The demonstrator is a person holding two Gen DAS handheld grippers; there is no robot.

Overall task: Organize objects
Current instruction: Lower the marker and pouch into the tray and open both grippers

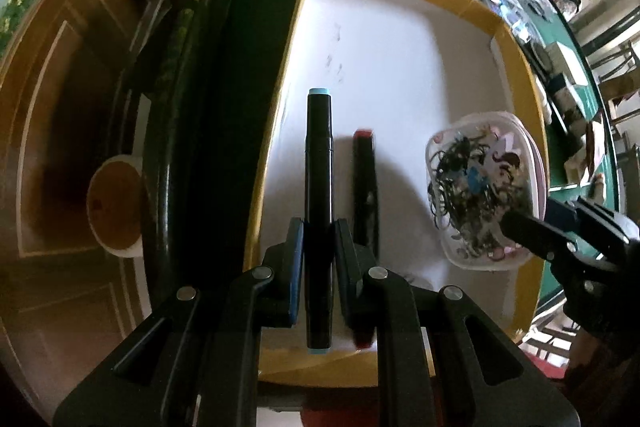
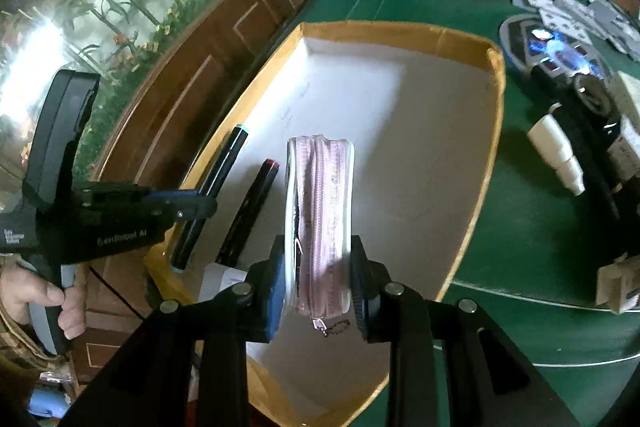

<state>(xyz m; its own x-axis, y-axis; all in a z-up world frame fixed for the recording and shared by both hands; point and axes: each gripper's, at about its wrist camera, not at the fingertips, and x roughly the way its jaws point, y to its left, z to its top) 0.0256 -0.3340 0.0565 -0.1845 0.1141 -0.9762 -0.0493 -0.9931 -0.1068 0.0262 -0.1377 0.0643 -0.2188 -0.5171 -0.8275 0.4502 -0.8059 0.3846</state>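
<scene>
While marker (image 1: 319, 163) sits between left jaws | pouch (image 2: 320, 219) between right jaws

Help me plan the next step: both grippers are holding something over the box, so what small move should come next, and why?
Probably lower the left gripper and release the teal-capped marker beside the red-capped marker lying in the box; the right gripper holds the zip pouch clear.

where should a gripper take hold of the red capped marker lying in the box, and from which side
Grip the red-capped marker mid-barrel, from above, jaws across its width. It lies flat on the box floor, with a narrow gap to the teal-capped marker in the left gripper.
</scene>
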